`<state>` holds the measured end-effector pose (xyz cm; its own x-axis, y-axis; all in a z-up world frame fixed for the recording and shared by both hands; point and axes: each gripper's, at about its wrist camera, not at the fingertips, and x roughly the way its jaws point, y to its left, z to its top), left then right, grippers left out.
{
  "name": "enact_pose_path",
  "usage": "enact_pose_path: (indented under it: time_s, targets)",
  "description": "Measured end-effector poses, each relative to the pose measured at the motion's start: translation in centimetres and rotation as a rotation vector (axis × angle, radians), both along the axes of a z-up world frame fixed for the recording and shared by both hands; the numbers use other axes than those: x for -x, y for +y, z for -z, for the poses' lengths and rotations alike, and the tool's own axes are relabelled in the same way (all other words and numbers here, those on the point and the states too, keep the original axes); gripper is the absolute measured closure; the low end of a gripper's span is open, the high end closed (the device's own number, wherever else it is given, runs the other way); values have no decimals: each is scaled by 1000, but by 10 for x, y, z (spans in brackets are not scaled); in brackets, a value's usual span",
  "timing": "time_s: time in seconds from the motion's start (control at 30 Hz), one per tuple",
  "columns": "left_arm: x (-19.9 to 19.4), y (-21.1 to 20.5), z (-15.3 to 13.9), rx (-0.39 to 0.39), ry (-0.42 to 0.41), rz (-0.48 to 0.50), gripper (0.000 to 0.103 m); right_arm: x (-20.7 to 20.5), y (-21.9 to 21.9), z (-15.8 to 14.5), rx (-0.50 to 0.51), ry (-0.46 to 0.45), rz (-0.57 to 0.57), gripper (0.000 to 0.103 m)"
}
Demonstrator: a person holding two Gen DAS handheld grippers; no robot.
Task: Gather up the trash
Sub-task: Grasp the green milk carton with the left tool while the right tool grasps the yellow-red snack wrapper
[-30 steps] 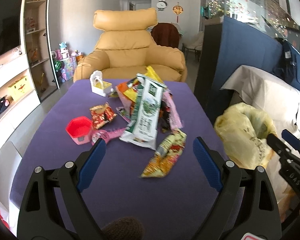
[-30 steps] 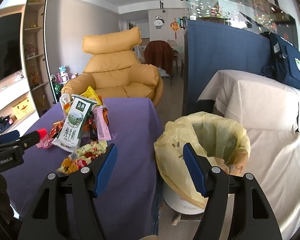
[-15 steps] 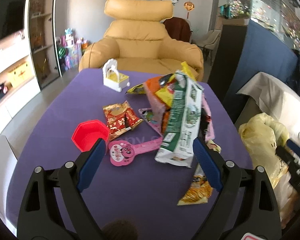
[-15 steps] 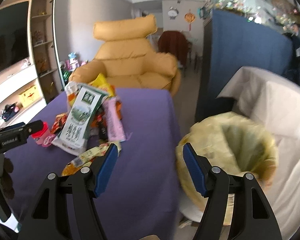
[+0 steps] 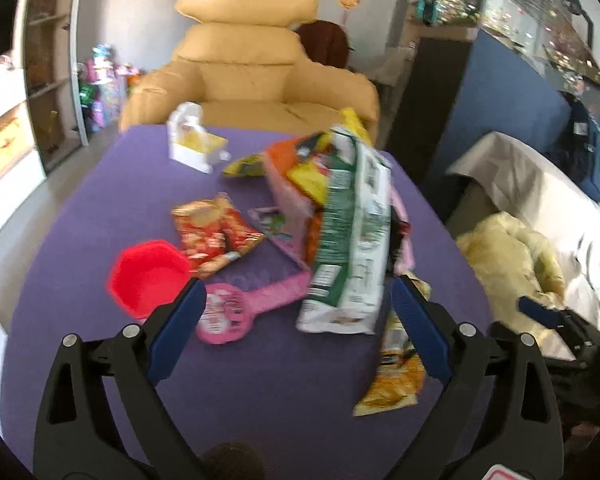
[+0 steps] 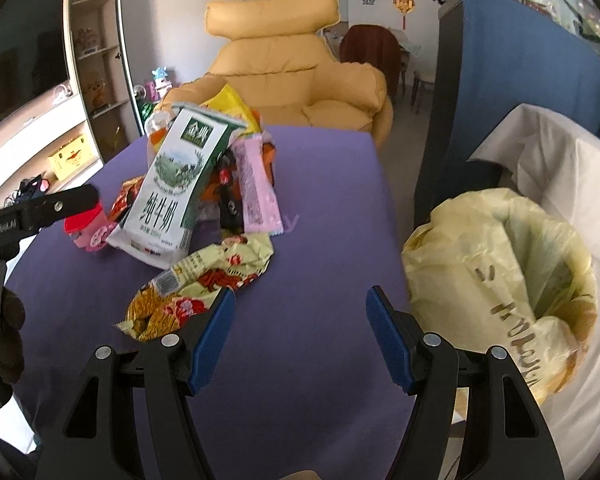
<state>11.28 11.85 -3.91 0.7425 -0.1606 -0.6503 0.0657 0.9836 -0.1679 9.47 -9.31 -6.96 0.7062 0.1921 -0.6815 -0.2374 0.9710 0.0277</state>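
Note:
A heap of wrappers lies on the purple table (image 5: 260, 380) (image 6: 320, 200). A green and white milk carton (image 5: 352, 240) (image 6: 172, 188) leans on top of it. A yellow flowered wrapper (image 6: 204, 284) (image 5: 396, 368) lies nearest, just ahead of my right gripper (image 6: 300, 336), which is open and empty. My left gripper (image 5: 296, 328) is open over the near side of the heap, with a pink paddle-shaped wrapper (image 5: 244, 304) between its fingers. A red snack bag (image 5: 212, 236) and a red cup (image 5: 148, 280) lie to the left. The bin with a yellow bag (image 6: 508, 276) (image 5: 512, 256) stands right of the table.
A yellow armchair (image 5: 252, 68) (image 6: 296, 72) stands behind the table. A white toy basket (image 5: 192, 140) sits at the table's far left. Shelves (image 6: 80, 92) line the left wall. A sofa under a white cover (image 6: 552, 160) and a blue partition (image 6: 512, 80) stand on the right.
Both grippers have moved forward over the table toward the heap. The right view has swung left, away from the bin. Both stay open.

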Motion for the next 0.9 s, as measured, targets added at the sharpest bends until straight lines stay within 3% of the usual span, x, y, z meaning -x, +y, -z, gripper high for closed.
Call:
enact_pose_path:
  time_s: [0.1,0.23,0.4,0.5,0.53,0.57,0.63,0.73,0.9]
  targets:
    - [-15,-14,2,10,15,38,21,2,2,6,-8,5,-12,39]
    - [-47,-31,11,-5,67,60,38,7,-1,15,-9,2,-10,39]
    - [-73,-37,9,-25,70,38,40,15,-4,17,-53,-1,-23,39]
    - [-84,-35,12,-28,104,22,50,15,-1,18,-50,7,-52,39]
    - [-85,-33,13,-12,112,20,60,15,0,18,-54,10,-63,39]
    - [-86,-31,13,2,116,25,67,15,1,17,-55,10,-70,39]
    - [-82,-27,13,32,118,36,68,14,3,15,-61,8,-76,39]
    - [-65,-27,9,44,108,61,88,11,4,13,-99,26,-87,39]
    - [-26,-15,-9,107,84,86,96,-4,19,13,-149,90,-130,39]
